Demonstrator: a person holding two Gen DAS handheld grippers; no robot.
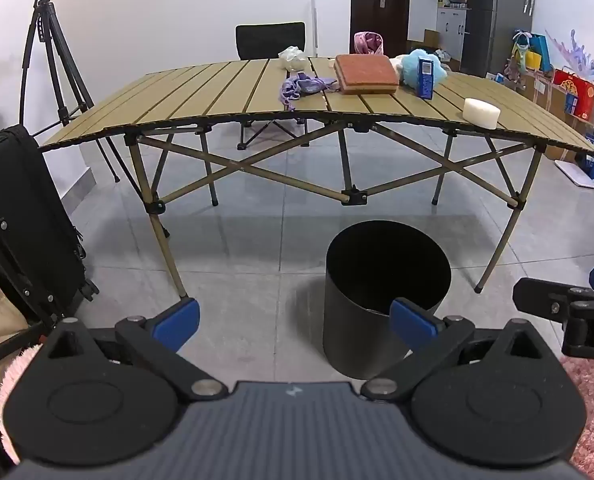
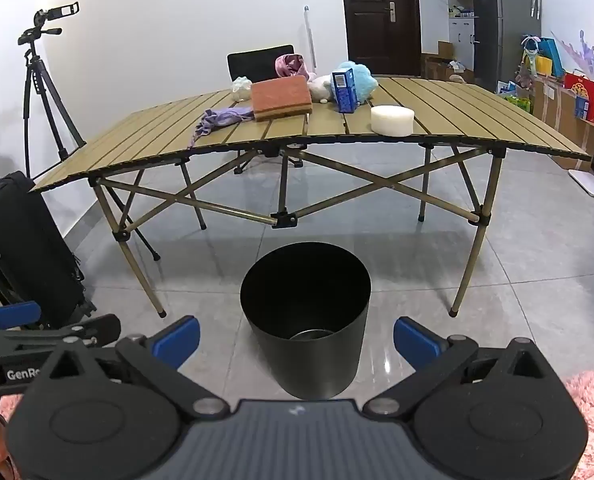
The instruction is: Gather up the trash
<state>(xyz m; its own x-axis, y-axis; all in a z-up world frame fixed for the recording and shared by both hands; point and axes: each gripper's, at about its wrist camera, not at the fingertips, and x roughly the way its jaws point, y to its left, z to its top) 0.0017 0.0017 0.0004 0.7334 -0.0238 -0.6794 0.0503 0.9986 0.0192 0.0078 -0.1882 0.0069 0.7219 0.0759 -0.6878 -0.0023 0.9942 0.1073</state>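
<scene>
Down near floor level, both claws hang side by side, pointed at the slatted folding bench [image 2: 137, 148]. Left claw [image 1: 295, 324] is spread wide, blue pads apart, nothing between them; right claw [image 2: 297, 340] is likewise released, gripping nothing. Between and just ahead of them on the grey tiles stands the black cylindrical bin [image 2: 305, 320], smooth matte metal. Its inside is too dark to read, just a faint shiny round shape at the bottom.

Trash sits up on the bench: a rough reddish-brown sponge block [image 2: 281, 98] with a yellow underside, a crumpled purple cloth [image 2: 221, 118] dangling a string over the front edge, an upright blue carton [image 2: 345, 92], a white puck-shaped foam disc [image 2: 392, 120] near the front edge, and a fluffy light-blue plush [image 2: 363, 78] partly hidden behind the carton. A white crumpled wad [image 2: 241, 86] at the back is hard to identify
</scene>
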